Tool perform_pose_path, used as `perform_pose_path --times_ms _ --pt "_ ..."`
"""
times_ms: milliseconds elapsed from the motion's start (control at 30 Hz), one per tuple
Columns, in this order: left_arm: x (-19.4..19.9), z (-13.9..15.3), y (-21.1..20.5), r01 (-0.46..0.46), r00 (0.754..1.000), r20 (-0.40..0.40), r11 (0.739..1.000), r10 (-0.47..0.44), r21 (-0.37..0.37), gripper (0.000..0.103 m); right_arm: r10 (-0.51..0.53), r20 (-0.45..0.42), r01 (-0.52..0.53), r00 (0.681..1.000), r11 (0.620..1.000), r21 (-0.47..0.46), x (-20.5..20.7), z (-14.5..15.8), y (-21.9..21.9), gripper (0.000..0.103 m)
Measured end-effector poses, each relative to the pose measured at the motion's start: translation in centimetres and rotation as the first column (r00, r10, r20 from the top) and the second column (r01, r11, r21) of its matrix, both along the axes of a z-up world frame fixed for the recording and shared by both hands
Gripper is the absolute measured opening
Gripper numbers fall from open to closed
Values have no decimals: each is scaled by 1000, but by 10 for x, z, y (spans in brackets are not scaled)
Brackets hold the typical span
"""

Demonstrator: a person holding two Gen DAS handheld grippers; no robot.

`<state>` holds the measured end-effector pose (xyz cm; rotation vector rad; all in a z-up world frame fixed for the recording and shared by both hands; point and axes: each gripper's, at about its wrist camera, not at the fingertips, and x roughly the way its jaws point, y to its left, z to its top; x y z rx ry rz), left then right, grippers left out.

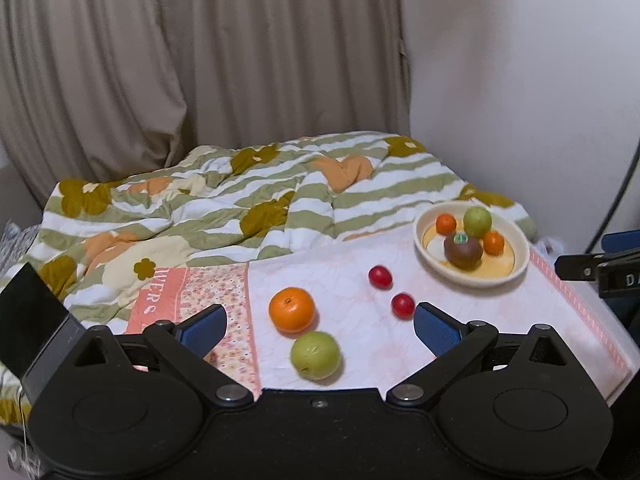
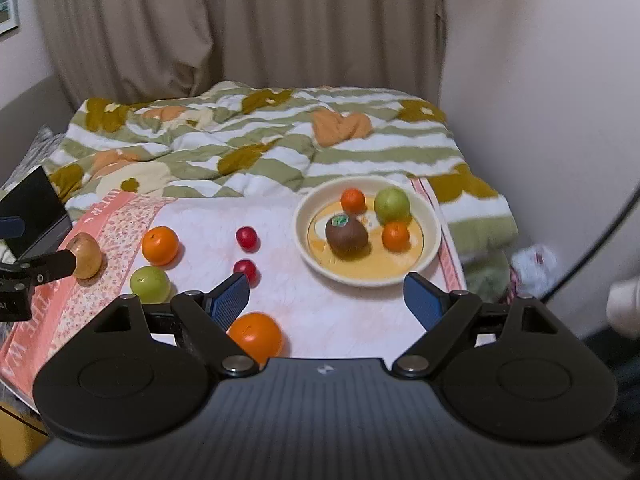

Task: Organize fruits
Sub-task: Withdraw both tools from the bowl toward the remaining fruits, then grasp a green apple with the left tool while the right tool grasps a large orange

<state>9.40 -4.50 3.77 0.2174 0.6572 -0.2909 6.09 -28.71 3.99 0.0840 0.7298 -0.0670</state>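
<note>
**Both grippers spread wide, loose fruit beside the bowl**

I take the bowl [image 2: 367, 276] as my landmark. It sits on a pale pink cloth [image 2: 328, 308] laid over the bed, just in front of a striped flowered quilt [image 2: 240, 136]. Inside it I see a kiwi [image 2: 346, 234], a green apple [image 2: 392, 205] and two small oranges [image 2: 353, 200].

Left of the bowl, out on the cloth, lie two small red fruits [image 2: 245, 237], one nearer me than the other. Further left are an orange [image 2: 160, 245] and a second green apple [image 2: 149, 283], close together. A larger orange [image 2: 256, 336] lies nearer me than the bowl, beside one finger of my right hand-held gripper [image 2: 326, 300]. A brown fruit [image 2: 85, 256] lies furthest left, on the cloth's patterned border.

My right hand-held gripper hangs just in front of the bowl, fingers wide apart, holding nothing. My left hand-held gripper [image 1: 320, 326] is likewise spread and empty, over the orange and apple left of the bowl.
</note>
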Motion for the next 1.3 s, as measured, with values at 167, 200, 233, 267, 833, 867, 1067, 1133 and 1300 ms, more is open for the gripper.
perform_pose_path --times_ms 167,200,233,267,833,867,1067,1133,1300 --pt "14 -23 20 63 997 -48 998 -63 10 102 -76 -21 76 997 997 27 -10 -18 23 100" --pt "18 -29 22 72 996 -60 997 -71 16 102 -86 -28 87 996 996 36 -10 -22 27 100" --pt "22 -34 24 78 995 -71 997 -77 22 102 -95 -38 96 995 994 43 -9 -27 31 100" --pt "27 -40 25 84 993 -82 996 -82 27 102 -100 -46 103 994 994 49 -9 -31 33 100" --pt "106 -126 9 170 955 -253 985 -157 27 92 -101 -180 116 978 990 75 40 -116 61 98" --pt "108 -129 8 174 952 -261 984 -161 28 89 -99 -184 114 978 990 77 42 -118 61 98" --pt "114 -142 2 193 935 -308 981 -178 19 62 -93 -197 113 976 989 92 50 -126 57 96" --pt "114 -142 1 193 938 -299 981 -176 29 60 -94 -197 114 976 989 93 52 -127 55 96" --pt "113 -143 0 200 940 -289 979 -180 41 60 -81 -195 103 977 989 102 57 -131 55 90"
